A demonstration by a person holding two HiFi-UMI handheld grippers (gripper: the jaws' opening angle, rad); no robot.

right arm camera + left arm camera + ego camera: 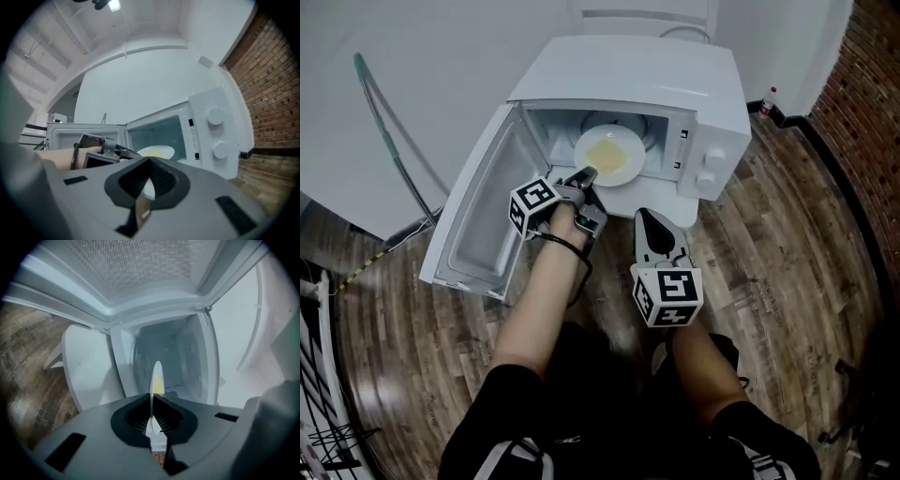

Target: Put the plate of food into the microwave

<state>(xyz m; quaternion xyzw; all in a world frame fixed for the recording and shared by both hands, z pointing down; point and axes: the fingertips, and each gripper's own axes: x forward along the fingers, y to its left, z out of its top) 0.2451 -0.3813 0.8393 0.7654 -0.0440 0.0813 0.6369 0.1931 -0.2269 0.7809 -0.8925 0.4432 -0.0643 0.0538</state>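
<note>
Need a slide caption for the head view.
Left gripper holds a plate of food by its rim at the open microwave; right gripper hangs below, empty.

Microwave (675, 75): one. Plate (614, 150): one, in the microwave's opening. Knobs: two on the microwave's front panel, upper knob (214, 116) and lower knob (220, 150). Grippers: two, left gripper (586, 174) at the microwave's opening, right gripper (647, 217) just in front of the microwave. Bottle (768, 100): one, beyond the microwave's knob side.
</note>
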